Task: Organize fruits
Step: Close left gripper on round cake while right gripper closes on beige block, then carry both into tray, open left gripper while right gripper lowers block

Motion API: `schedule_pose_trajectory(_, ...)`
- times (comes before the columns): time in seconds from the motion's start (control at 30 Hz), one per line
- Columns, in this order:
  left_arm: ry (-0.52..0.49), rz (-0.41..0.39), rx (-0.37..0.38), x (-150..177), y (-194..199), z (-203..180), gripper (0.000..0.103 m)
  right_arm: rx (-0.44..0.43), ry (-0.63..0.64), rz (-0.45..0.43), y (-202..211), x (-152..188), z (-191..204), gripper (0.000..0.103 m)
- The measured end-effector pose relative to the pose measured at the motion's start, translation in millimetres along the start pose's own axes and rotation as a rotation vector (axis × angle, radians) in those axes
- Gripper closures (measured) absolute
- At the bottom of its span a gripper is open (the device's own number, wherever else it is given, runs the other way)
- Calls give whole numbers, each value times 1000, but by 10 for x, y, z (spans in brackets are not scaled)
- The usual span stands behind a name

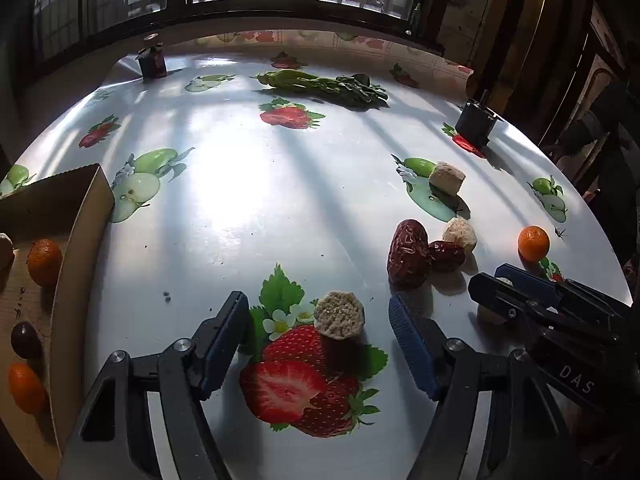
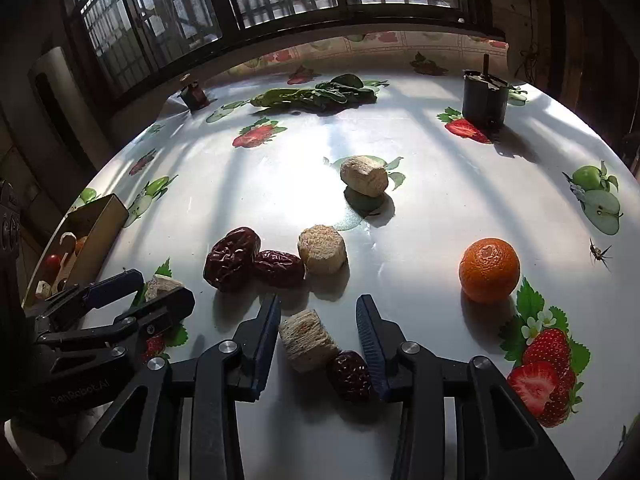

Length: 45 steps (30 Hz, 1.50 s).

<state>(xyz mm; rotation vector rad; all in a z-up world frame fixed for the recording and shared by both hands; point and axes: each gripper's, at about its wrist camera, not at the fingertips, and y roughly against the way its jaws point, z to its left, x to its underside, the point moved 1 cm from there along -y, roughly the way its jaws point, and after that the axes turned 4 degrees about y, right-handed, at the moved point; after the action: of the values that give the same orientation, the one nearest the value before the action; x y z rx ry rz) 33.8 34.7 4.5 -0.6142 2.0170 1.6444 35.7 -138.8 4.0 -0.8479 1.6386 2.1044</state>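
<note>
The fruit lies in two groups. Loose pieces sit on the table [image 2: 420,208]: a mandarin [image 2: 489,271], two red dates [image 2: 252,262] touching each other, and three pale cut chunks [image 2: 322,249], one of which touches the smaller date. The cardboard box [image 1: 82,216] at the table's left edge already holds small oranges [image 1: 45,262] and a dark fruit, so it is judged to be the collection point.

The right gripper [image 2: 318,328] has its fingers spread around a pale chunk [image 2: 307,339] with a small date [image 2: 352,374] touching it. Neither pad presses the chunk, which rests on the table; the stance suits a closing pinch. The date lies partly inside the gap and could be caught or pushed.

The left gripper [image 1: 320,322] also stands with fingers spread, framing a round pale chunk [image 1: 339,314] that lies on a printed strawberry. There is clear space on both sides, so nothing is held.

Both grippers work close together near the front edge. A bundle of greens [image 1: 324,87] and two dark containers [image 2: 485,96] stand well apart at the far side, away from the sorting.
</note>
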Motion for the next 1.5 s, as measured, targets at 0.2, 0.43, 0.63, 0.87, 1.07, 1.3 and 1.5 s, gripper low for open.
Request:
schedule_pose_trajectory(0.2,-74,-16,-80,34,4,-76,74,21,30,-11,30,26,66,68)
schedule_pose_trajectory(0.43,-43,-21,-56,14,10,-20,80,38,23,-41,93,40,82,74)
schedule_pose_trajectory(0.63,20,-40,9,-15,102,60,80,67,-1,-106,249,13,91,74)
schedule_pose_trajectory(0.87,79,-77,69,68,475,103,80,13,-78,-123,567,70,207,74)
schedule_pose_trajectory(1.07,131,-90,120,266,993,406,80,-24,-16,-133,819,44,603,74)
schedule_pose_trajectory(1.3,224,-153,-55,322,1504,1324,79,-137,99,-110,730,-28,1437,74)
schedule_pose_trajectory(1.5,312,-85,-235,458,1485,2167,79,-273,196,-33,425,-29,2245,73)
